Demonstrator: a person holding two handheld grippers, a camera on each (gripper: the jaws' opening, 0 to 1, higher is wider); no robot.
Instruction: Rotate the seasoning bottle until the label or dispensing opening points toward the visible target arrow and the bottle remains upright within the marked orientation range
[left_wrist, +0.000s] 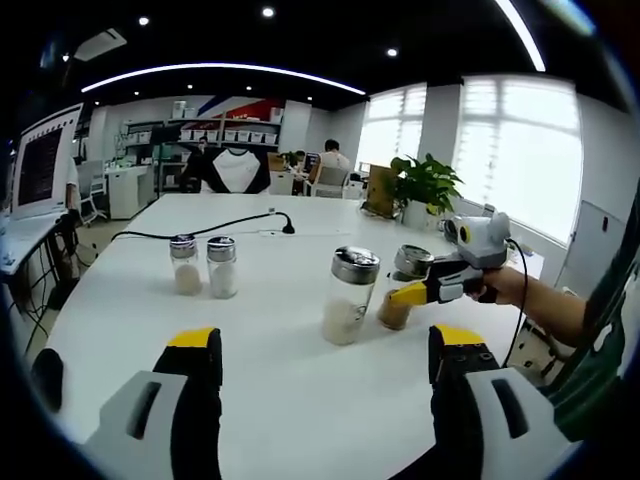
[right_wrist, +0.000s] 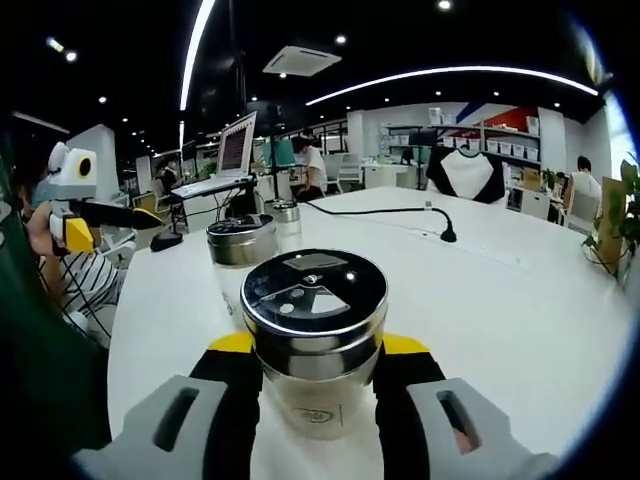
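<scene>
yellow-tipped jaws of the right tool (right_wrist: 312, 365) stand either side of the seasoning bottle (right_wrist: 313, 335), pressed to its glass just under the steel cap, so it is clamped on the bottle at 6 o'clock in the right gripper view; the bottle stands upright on the white counter (right_wrist: 520, 300), its cap's dispensing flap facing up. the left gripper view has the same bottle (left_wrist: 400, 290) at 3 o'clock, with a taller shaker (left_wrist: 349, 296) just beside it and a pair of small shakers (left_wrist: 203, 265) well apart at 10 o'clock. the left tool (left_wrist: 325, 360) hangs released over bare counter, jaws wide. no target arrow can be made out. the step in hand looks like the grasp before turning; next calls for a slow twist about the bottle's own axis, keeping it vertical and clear of the neighbouring shaker.
</scene>
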